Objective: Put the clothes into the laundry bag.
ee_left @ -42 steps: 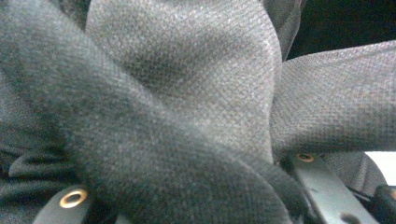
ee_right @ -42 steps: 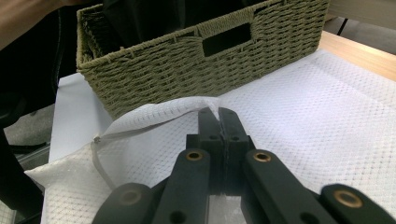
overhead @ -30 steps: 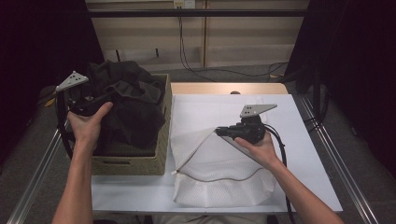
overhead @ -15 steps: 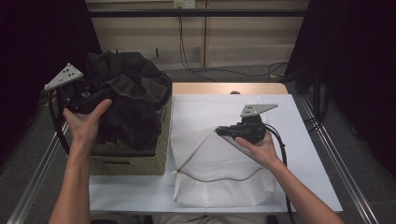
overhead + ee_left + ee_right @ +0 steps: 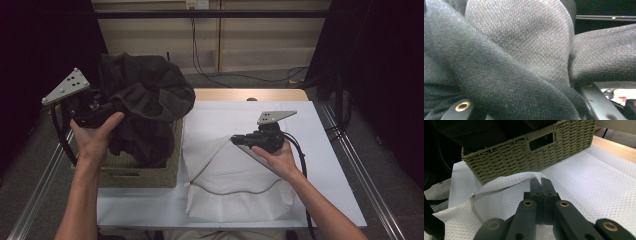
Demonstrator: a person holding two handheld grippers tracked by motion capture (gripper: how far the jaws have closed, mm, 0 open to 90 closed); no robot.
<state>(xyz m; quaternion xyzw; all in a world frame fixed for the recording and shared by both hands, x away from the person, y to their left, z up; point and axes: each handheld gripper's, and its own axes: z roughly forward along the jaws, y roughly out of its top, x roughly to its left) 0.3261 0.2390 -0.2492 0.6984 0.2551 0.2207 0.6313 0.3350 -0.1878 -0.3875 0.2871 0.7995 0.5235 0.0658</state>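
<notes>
A black garment (image 5: 145,100) hangs bunched above a wicker basket (image 5: 150,175), its lower part still inside. My left gripper (image 5: 112,107) is shut on a thick fold of this cloth, which covers its jaws in the left gripper view (image 5: 524,50). A white mesh bag (image 5: 235,185) lies flat on the table right of the basket. My right gripper (image 5: 237,140) is shut on the bag's rim and holds that edge lifted, so the mouth faces the basket. In the right gripper view the fingertips (image 5: 540,182) pinch the white hem, with the basket (image 5: 524,157) just behind.
A white sheet (image 5: 310,130) covers the table, and a bare wooden strip (image 5: 250,94) shows at its far edge. Metal rails (image 5: 360,160) run along both sides. Cables trail on the floor behind the table.
The left hand has lifted the black garment higher out of the basket and drifted slightly left. The right hand and the bag rim have stayed put.
</notes>
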